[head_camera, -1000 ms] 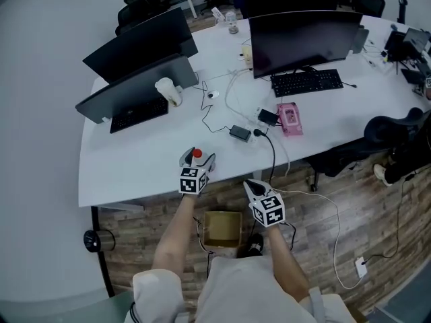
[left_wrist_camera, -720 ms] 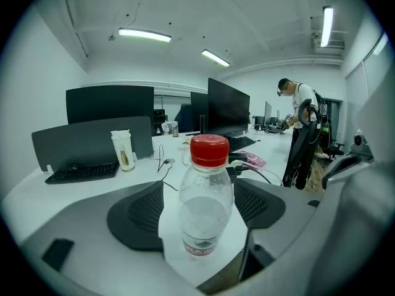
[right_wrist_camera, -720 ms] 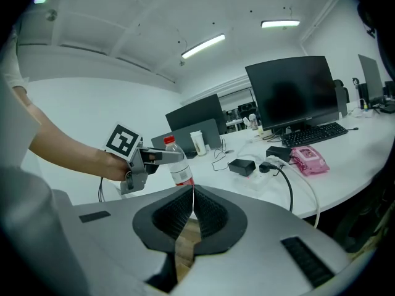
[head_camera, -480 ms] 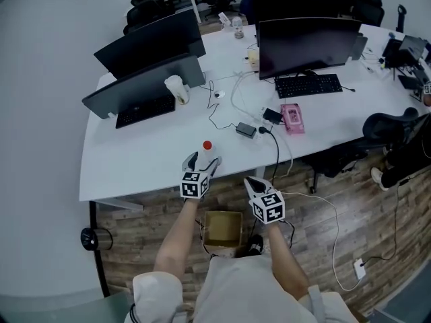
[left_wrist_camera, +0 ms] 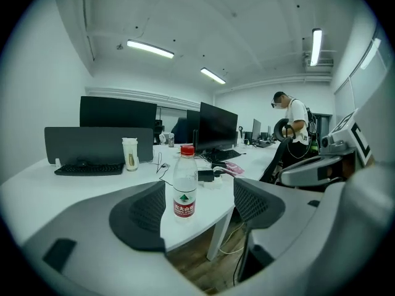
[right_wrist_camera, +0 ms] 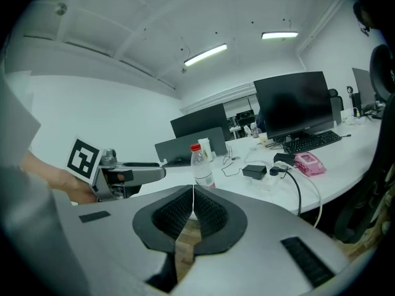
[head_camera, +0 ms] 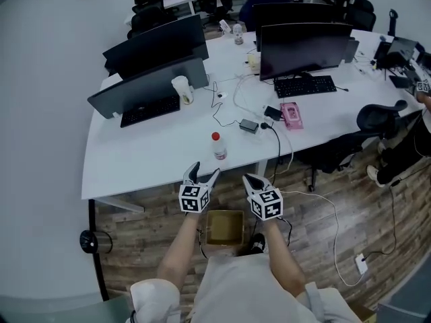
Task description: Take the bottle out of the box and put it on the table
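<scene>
One clear, red-capped plastic bottle (head_camera: 218,147) stands upright on the white worktop (head_camera: 148,155), so our left gripper (head_camera: 202,173) has its fingers spread and empty; the right gripper (head_camera: 250,180) has its fingers closed on nothing.

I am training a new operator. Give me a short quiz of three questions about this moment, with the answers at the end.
1. True or false: the bottle stands upright on the table.
2. The left gripper has its jaws: A) shut on the bottle; B) apart, holding nothing; C) shut together, empty.
3. Fill in: the right gripper has its jaws ____.
Key: 1 true; 2 B; 3 shut.
</scene>
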Demonstrator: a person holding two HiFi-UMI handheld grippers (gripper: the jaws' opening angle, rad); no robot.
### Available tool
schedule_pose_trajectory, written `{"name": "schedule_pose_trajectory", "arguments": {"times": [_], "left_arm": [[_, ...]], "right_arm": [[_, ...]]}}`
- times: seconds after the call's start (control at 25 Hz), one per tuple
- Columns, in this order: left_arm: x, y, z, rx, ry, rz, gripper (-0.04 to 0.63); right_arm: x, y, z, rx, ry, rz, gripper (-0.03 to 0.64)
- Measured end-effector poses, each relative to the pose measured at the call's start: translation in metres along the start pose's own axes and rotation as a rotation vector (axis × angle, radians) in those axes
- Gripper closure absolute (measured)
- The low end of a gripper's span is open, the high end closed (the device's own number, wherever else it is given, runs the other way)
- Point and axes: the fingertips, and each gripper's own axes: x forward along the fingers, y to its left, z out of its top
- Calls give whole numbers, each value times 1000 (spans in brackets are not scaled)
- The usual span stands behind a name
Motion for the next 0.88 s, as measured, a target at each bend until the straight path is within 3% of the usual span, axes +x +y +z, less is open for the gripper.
{"name": "schedule_pose_trajectory", "arguments": {"times": [0.16, 0.36, 0.68, 0.88], "left_arm": [[-35, -10, -3, -54, -58, 4, 246], [-74, -10, -17, -96, -70, 5, 252], [-133, -1, -29, -171, -129, 58, 318], [-155, -14, -40, -208, -117, 2, 382]], "right_arm": [[-13, 16, 7, 1, -30, -17, 577], [-33, 39, 3, -6, -46, -43, 577], [-60, 70, -18, -20, -45, -65, 577], [-57, 84, -43, -7, -6, -65, 577]]}}
